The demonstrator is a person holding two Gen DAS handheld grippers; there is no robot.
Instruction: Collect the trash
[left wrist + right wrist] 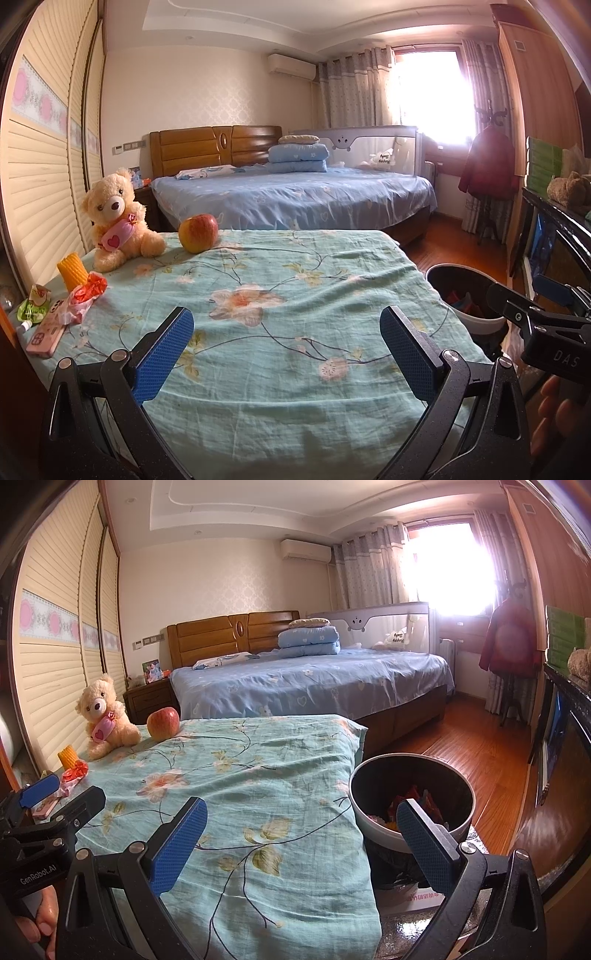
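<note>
- Lying crumpled at the tabletop's (295,280) left edge, the red wrapper (88,291) touches the phone (48,330) and sits just beside the yellow candle (72,270); a green packet (32,308) lies at the same corner.
- A loose pinch on the wrapper could drag the phone along or tip the candle, since all three crowd together.
- The cloth is wrinkled; a low approach may snag it and pull the bear (117,218) or apple (198,233) off.
- Both tools are released and grasp nothing: the left tool (286,354) hangs over mid-tabletop, well apart from the wrapper, and the right tool (301,843) straddles the tabletop's edge and the bin (410,797).
- The bin stands off the right side, so the carry crosses the whole tabletop; light plastic could slip free on the way.
- Mistaking the apple or candle for trash is a risk; neither looks discarded, I judge.
</note>
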